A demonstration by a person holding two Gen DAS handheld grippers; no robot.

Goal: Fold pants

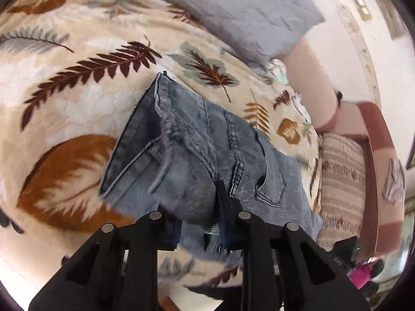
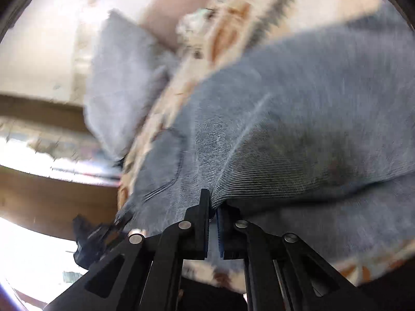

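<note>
Both grippers' jaws clamp the blue jeans (image 1: pixel 197 150) on the leaf-print blanket (image 1: pixel 77 83); right view blurred, seemingly pinching a fold

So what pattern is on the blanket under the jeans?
Cream blanket with brown, rust and grey-green leaves; clearest in the left wrist view.

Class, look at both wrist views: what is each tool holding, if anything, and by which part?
Both grip the jeans. The left tool holds the near edge beside the centre seam; the right tool pinches a raised fold at the near edge.
</note>
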